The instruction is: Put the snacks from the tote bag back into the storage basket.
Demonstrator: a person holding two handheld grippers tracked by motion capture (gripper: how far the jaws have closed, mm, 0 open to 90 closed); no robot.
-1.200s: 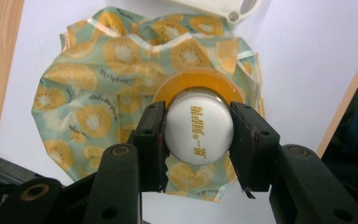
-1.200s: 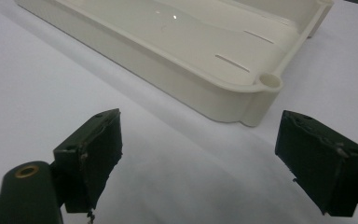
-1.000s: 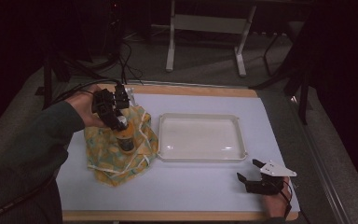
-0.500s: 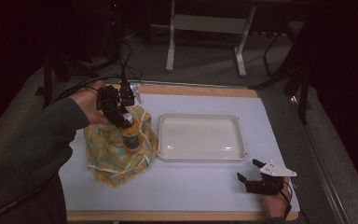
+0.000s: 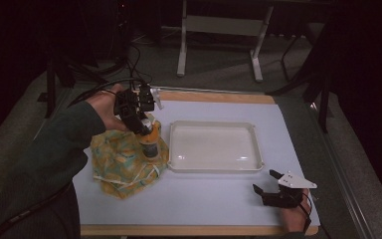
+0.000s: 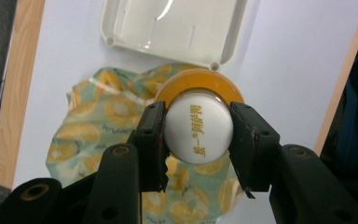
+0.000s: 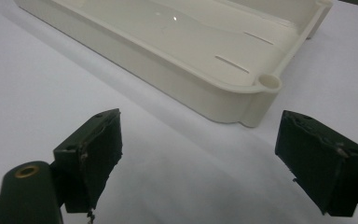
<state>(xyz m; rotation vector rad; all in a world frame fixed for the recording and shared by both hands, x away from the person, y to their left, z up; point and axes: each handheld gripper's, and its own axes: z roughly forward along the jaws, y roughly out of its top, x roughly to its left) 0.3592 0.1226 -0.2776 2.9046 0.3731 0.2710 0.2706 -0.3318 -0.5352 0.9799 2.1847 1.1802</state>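
Change: vs. the earlier high-view pics, my left gripper [image 5: 138, 115] now sits a bit higher and more toward 12 o'clock; the bottle [image 5: 149, 144] comes up with it, over the cloth [image 5: 124, 164].
Meaning: I judge the pick is done and the carry phase starts; the tray [image 5: 214, 165] at 3 o'clock of the bottle looks like the target, prob. next stop.
Left jaws: clenched on the bottle's white cap [image 6: 196, 127], one pad each side, approx. half of full opening. The grip looks centred in the left gripper view.
Bottle place: hanging under the left gripper [image 6: 196, 135], orange body below the cap, above the yellow-green cloth [image 6: 98, 140]. Whether its base touches the cloth I cannot tell.
Right gripper [image 5: 267, 185]: at 5 o'clock of the surface [image 5: 209, 199], near the front edge, no move vs. the earlier pics.
Right jaws: released, wide apart, nothing between them; in the right gripper view they point [image 7: 200, 158] at the near corner of the tray [image 7: 242, 100], apart from it.
Tray: empty inside, so a free place for the bottle.
Risk: the cap is smooth and round, so I think it may slip if I swing fast.
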